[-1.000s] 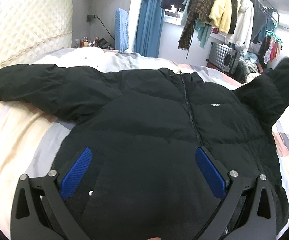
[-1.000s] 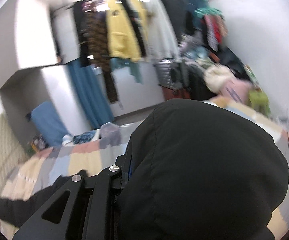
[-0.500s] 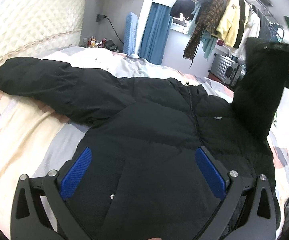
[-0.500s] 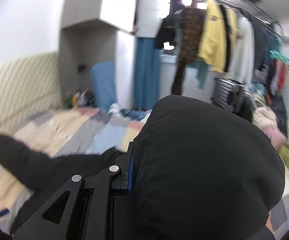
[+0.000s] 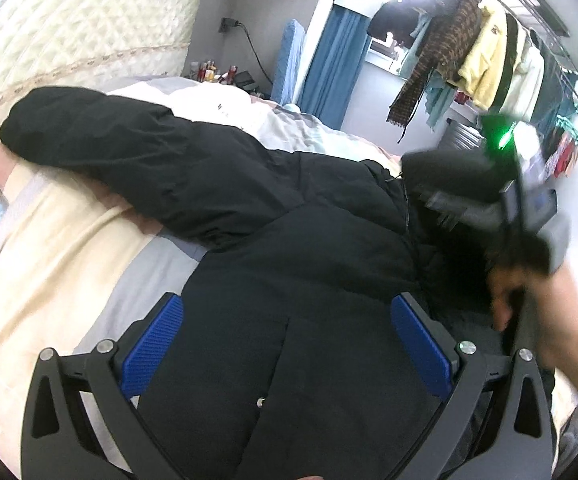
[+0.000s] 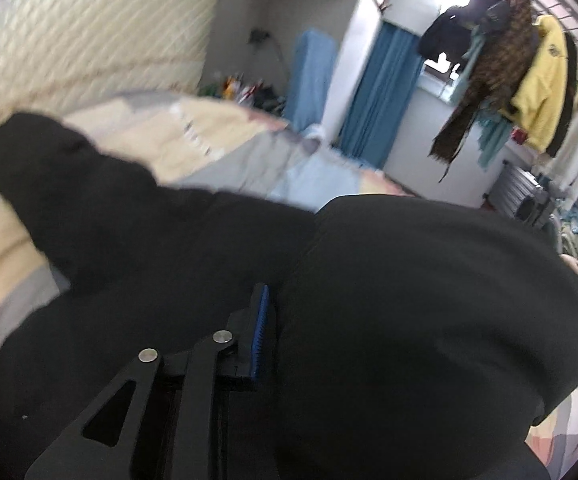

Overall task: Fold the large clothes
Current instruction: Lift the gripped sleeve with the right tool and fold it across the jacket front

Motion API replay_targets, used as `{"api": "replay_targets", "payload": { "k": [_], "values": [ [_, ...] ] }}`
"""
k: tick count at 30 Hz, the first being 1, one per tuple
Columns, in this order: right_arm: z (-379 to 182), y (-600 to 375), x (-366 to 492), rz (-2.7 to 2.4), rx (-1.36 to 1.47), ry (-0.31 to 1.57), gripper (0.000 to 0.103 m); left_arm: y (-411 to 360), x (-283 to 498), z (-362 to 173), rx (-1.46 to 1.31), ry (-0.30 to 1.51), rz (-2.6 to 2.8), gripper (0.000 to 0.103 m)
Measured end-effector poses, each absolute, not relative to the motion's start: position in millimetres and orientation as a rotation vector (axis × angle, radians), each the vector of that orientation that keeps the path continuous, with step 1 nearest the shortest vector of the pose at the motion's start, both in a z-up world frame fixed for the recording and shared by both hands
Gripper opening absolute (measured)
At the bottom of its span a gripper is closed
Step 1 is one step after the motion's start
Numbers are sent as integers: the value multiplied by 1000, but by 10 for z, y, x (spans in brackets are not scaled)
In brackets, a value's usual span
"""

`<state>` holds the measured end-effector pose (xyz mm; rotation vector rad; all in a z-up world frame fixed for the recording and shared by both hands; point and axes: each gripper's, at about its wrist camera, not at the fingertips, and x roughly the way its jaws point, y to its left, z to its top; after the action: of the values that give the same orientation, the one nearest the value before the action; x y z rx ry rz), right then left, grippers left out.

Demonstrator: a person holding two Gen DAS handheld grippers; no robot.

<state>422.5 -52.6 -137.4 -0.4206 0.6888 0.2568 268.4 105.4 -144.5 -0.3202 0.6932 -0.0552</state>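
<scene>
It was a bedroom in a home. A bed (image 5: 69, 248) with a pastel patchwork cover stood against a quilted cream headboard (image 5: 89, 28). Toiletry bottles (image 5: 213, 74) crowded the corner past the bed's far edge, beside a blue curtain (image 5: 335, 68). Clothes hung from a rail (image 5: 485, 60) above a suitcase (image 6: 525, 192).

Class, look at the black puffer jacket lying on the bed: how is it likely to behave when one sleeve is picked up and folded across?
The black puffer jacket looks floppy: its sleeve drapes over the right gripper, whose jaws are opening. Its puffed quilting suggests springy bulk, probably light. The smooth shell may slip.
</scene>
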Motion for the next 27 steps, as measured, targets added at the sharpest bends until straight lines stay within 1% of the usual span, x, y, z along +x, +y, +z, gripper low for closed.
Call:
{"api": "replay_targets", "payload": {
  "k": [1, 6, 8, 10, 11, 15, 16, 17, 22, 27],
  "values": [
    [-1493, -453, 4228, 263, -448, 697, 29, 1071, 2684, -1462, -324, 696, -54, 103],
    [-1849, -331, 4296, 264, -482, 753, 33, 1111, 2717, -1516, -335, 705, -38, 103],
    [-1907, -313, 4322, 274, -472, 782, 43, 1126, 2750, -1554, -344, 719, -32, 103],
    [-1892, -284, 4290, 307, -451, 785, 68, 1142, 2776, -1599, -365, 738, -45, 103],
    [-1850, -282, 4274, 318, -441, 783, 71, 1149, 2788, -1616, -374, 747, -52, 103],
    [-1674, -322, 4232, 366, -392, 801, 73, 1139, 2788, -1623, -380, 754, -57, 103],
    [-1609, -347, 4217, 394, -363, 823, 76, 1134, 2783, -1619, -379, 753, -57, 103],
    [-1531, -366, 4183, 413, -350, 829, 77, 1139, 2774, -1617, -380, 751, -56, 103],
    [-1195, -449, 4049, 389, -369, 801, 83, 1125, 2768, -1614, -377, 753, -56, 103],
    [-1223, -485, 3994, 335, -466, 905, 88, 1068, 2788, -1607, -358, 759, -51, 103]
  ]
}}
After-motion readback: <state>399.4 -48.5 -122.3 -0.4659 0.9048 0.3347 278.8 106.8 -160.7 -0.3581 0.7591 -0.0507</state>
